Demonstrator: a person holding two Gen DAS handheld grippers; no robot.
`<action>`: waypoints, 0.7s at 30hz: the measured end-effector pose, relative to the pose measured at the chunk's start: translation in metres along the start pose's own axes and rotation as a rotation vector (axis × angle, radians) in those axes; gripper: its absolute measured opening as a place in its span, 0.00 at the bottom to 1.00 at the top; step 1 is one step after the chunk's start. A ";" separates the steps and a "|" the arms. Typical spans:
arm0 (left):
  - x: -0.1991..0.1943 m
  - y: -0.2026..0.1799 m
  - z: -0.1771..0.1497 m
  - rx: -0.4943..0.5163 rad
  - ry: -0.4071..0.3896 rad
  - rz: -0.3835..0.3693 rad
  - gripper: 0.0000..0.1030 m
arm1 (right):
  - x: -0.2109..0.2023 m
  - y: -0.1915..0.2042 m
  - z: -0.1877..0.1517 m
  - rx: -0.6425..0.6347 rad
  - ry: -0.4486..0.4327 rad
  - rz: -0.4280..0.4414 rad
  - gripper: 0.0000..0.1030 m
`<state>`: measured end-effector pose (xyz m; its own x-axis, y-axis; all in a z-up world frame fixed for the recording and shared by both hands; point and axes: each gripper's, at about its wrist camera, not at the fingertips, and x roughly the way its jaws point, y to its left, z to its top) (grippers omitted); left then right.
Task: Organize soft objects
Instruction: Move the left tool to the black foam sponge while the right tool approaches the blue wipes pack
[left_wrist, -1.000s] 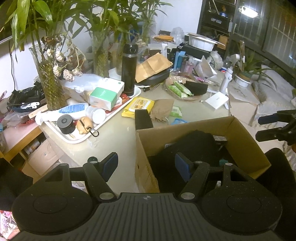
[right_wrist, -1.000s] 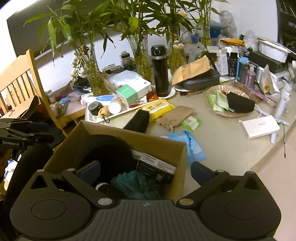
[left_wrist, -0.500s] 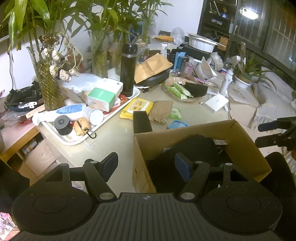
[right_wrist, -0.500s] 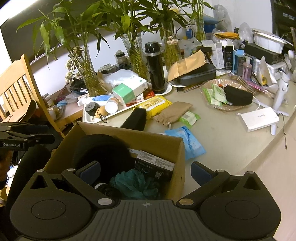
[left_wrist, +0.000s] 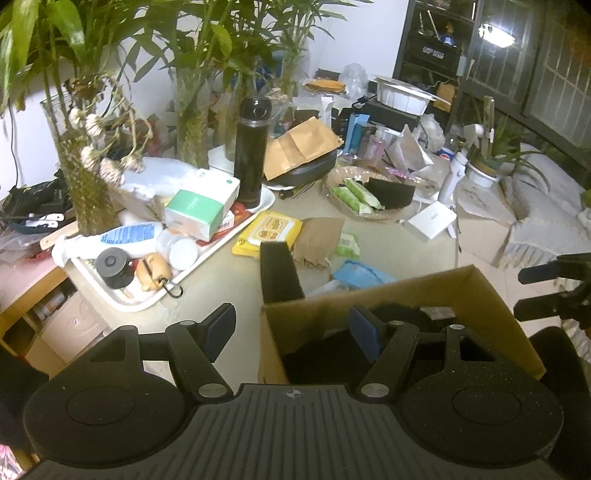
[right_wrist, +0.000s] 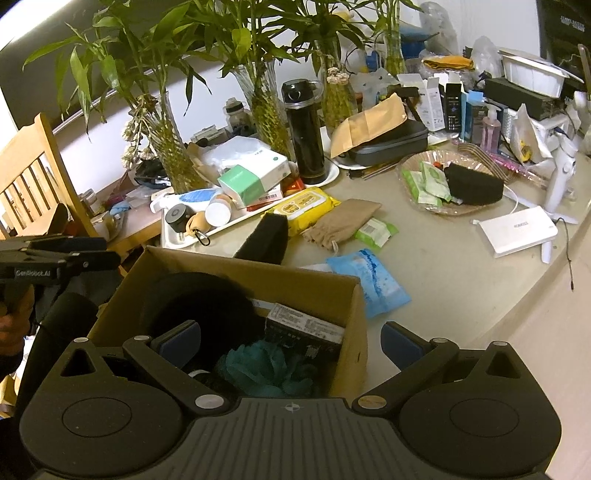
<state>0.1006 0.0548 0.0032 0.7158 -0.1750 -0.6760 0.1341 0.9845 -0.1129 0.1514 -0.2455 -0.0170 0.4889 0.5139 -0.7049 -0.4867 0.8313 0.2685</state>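
Cardboard box (right_wrist: 354, 306) is sitting at the counter (right_wrist: 461, 266) edge w/ a teal pouf (right_wrist: 266, 365) already inside; next soft pick is prob. the black sponge block (left_wrist: 279, 271) just behind its far wall, so approaching over the rim w/o nudging the box is looking wise. Both grippers are hovering tilted down: left gripper (left_wrist: 291, 328) straddling the box's left wall, right gripper (right_wrist: 290, 345) over its right side, jaws apart, holding nothing.

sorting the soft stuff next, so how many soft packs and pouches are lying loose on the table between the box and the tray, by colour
yellow pack: 1
tan pouch: 1
green pack: 1
blue pack: 1
total: 4
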 end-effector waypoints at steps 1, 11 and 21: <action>0.003 -0.001 0.002 0.003 0.000 -0.002 0.65 | -0.001 -0.001 0.002 -0.005 0.000 -0.004 1.00; 0.029 0.004 0.021 -0.012 0.024 0.001 0.65 | -0.010 -0.016 0.023 -0.004 -0.027 -0.047 1.00; 0.052 0.017 0.029 0.001 0.060 0.004 0.65 | -0.007 -0.032 0.022 0.034 -0.050 -0.062 1.00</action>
<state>0.1599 0.0625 -0.0122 0.6739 -0.1701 -0.7190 0.1320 0.9852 -0.1093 0.1795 -0.2712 -0.0069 0.5537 0.4702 -0.6872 -0.4298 0.8683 0.2478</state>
